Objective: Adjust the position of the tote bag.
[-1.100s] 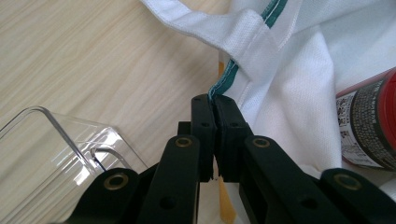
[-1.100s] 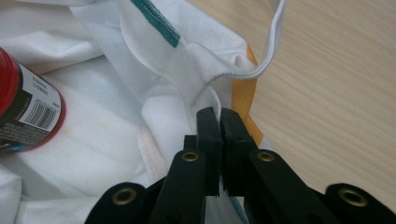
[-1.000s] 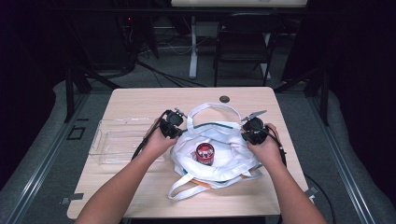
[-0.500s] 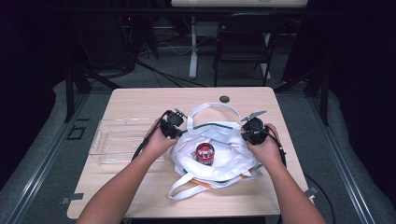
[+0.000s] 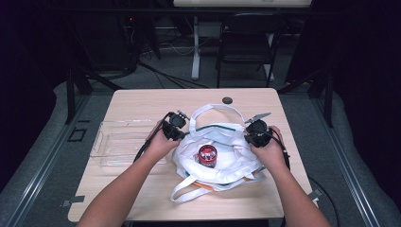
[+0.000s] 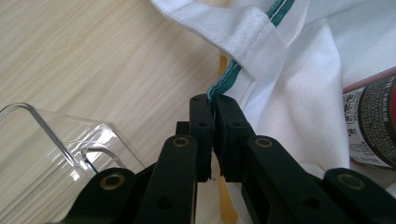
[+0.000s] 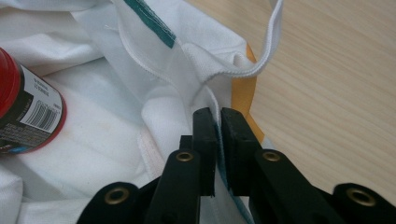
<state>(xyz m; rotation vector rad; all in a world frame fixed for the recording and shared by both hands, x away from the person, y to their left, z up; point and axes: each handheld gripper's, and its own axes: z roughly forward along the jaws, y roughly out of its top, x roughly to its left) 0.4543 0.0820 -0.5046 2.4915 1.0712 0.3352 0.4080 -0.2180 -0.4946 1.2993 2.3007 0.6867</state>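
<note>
Here both hand-held grippers hold white bag by rim, one each side, likely to keep mouth spread wide. Left hand-held gripper clamped on green-trimmed edge; right hand-held gripper jaws have just been opening slightly, cloth edge between them. Red-capped bottle lies inside bag on surface, between grippers. Clear tray just left

A wooden table carries a white bag and a clear tray.
</note>
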